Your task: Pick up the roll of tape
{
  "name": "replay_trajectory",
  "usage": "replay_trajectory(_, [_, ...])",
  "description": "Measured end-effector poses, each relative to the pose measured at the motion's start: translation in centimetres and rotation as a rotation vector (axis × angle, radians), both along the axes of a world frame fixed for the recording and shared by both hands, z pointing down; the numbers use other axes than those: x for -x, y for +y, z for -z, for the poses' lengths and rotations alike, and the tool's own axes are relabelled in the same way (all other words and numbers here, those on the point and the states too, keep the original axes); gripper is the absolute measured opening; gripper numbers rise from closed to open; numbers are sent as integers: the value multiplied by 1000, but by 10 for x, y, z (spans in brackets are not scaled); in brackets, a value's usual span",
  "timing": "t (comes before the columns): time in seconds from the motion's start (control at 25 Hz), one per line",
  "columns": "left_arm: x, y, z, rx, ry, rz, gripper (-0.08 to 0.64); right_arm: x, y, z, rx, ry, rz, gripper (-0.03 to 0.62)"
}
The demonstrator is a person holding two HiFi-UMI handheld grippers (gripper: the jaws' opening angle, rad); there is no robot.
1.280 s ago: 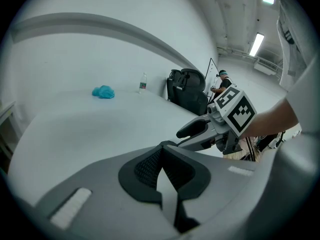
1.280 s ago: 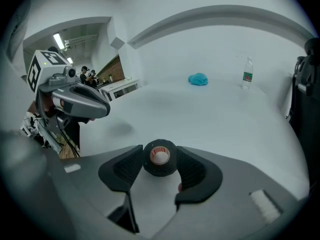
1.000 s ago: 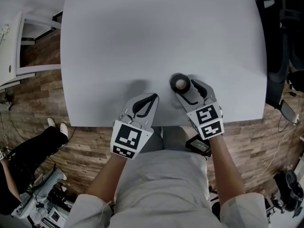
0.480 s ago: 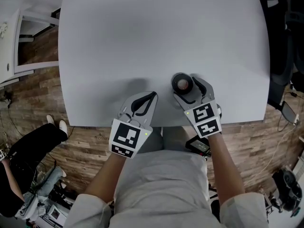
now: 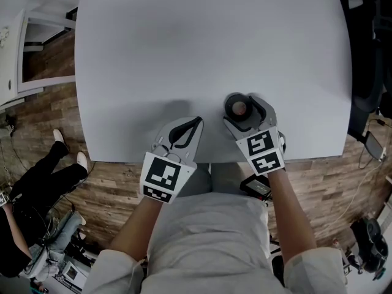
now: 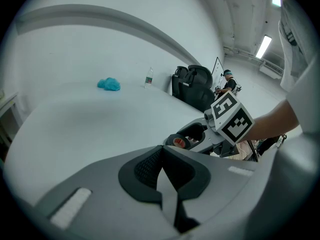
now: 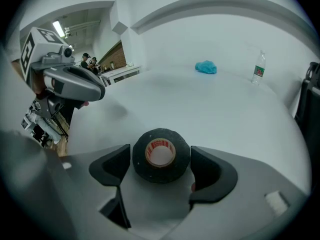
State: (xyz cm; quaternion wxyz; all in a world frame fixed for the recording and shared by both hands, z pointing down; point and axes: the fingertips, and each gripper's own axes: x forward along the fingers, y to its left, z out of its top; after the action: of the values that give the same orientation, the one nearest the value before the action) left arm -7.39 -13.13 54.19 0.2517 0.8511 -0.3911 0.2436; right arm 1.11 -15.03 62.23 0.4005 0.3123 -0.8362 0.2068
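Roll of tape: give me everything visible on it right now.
The roll of tape is a small, thick, matte black ring with a pale inner core that carries red print. It appears to lie flat, hole up, on the white table near its front edge. It sits between the jaws of the right gripper, whose dark pads stand close against both its sides. Whether they actually clamp it cannot be told. Nothing else touches it.
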Motion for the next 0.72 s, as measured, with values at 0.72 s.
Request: replay_trajectory(0.72, [-1, 1, -3, 11, 6, 10, 20, -4, -3, 0, -23, 22, -12, 347])
